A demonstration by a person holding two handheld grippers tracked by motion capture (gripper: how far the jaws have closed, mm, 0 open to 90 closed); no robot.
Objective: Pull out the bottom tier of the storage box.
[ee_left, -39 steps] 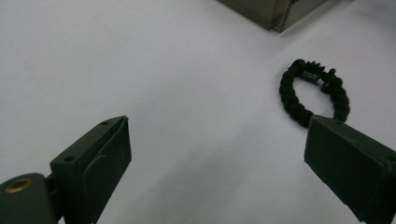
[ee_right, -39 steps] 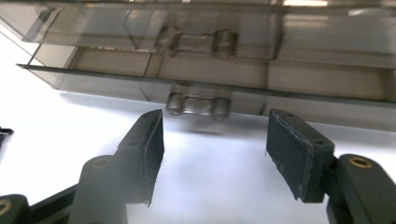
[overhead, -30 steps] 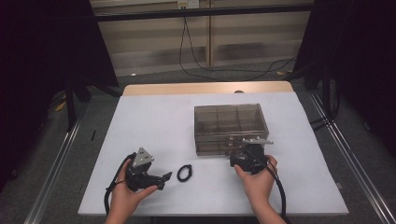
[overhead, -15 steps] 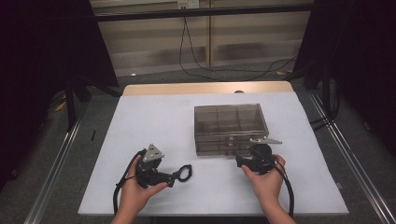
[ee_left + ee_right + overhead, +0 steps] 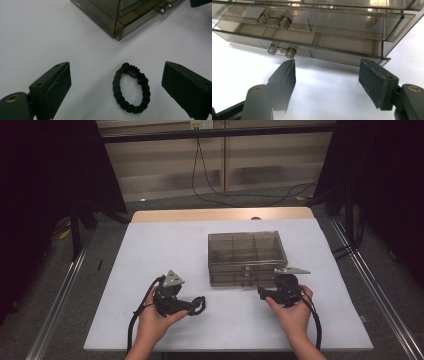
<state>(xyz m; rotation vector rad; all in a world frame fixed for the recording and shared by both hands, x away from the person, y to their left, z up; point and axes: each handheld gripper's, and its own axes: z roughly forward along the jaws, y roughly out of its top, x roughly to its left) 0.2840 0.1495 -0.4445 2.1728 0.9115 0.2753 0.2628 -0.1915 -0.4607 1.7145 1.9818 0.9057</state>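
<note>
A white tabletop point(image 5: 150, 250) stands with a strip of bare wood point(image 5: 220, 214) along its far edge. Behind it, black cables point(image 5: 215, 185) trail across the grey floor point(image 5: 165, 200) before a pale panelled wall point(image 5: 160, 165). A metal rail point(image 5: 57, 305) runs along the floor at the left, another point(image 5: 372, 285) at the right.

Drawer box point(image 5: 246, 256) on table point(image 5: 150, 250), centre-right, bracelet point(image 5: 198, 305) on table front-left of box, well apart, left gripper point(image 5: 192, 307) just left of bracelet, right gripper point(image 5: 261, 292) before box front, near lower drawer handle point(image 5: 281, 51), upper handle point(image 5: 272, 21) above it.
</note>
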